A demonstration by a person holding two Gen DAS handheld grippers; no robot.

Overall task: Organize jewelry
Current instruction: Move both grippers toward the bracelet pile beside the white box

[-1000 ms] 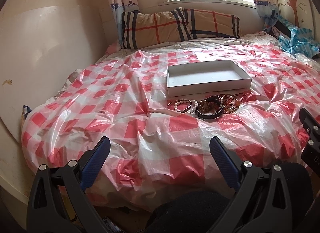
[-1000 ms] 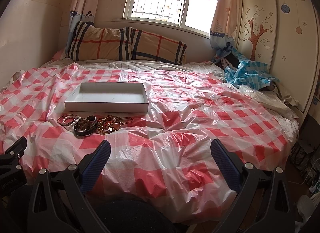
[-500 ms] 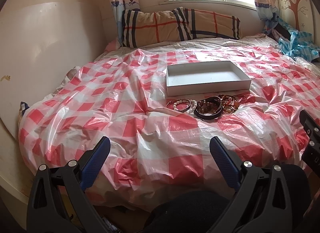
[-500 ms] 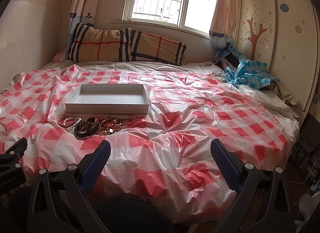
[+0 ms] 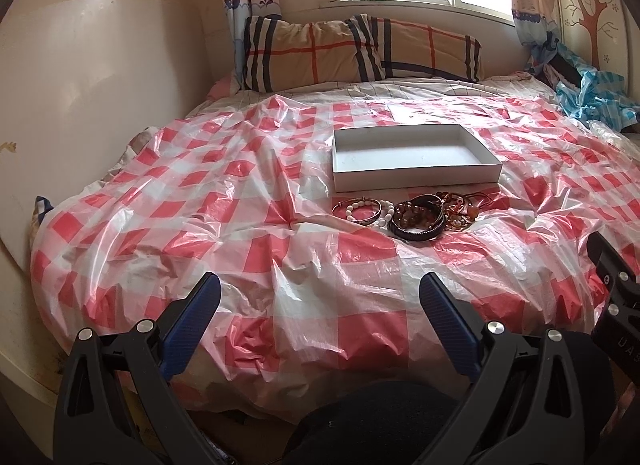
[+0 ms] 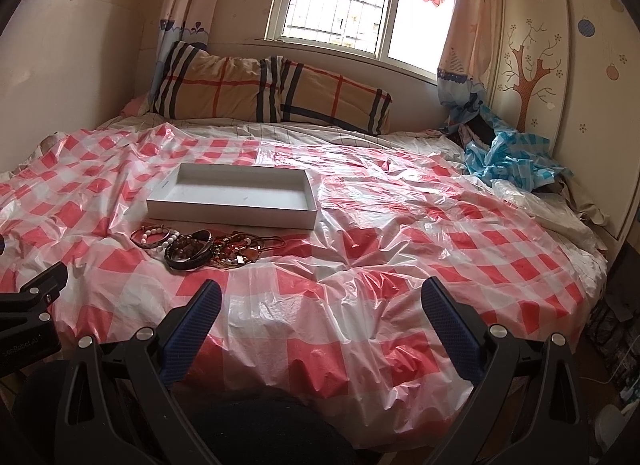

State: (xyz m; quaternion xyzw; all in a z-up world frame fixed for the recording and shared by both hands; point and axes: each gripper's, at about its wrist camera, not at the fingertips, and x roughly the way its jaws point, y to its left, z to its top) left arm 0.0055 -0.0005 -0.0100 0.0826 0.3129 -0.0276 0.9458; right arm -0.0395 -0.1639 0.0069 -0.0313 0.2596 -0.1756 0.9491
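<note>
Both claws edged nearer bracelets [image 5: 408,215] fronting white box [image 5: 416,179].

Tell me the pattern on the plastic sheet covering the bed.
Red and white checks on the plastic sheet; the right wrist view shows it best.

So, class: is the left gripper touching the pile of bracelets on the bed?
Apart. The left wrist view shows the left gripper open, with a wide stretch of checked sheet between its fingertips and the bracelets.

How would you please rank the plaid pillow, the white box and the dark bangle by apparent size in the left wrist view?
1. plaid pillow
2. white box, looking only somewhat smaller, though it lies nearer the camera
3. dark bangle, clearly smallest
</note>
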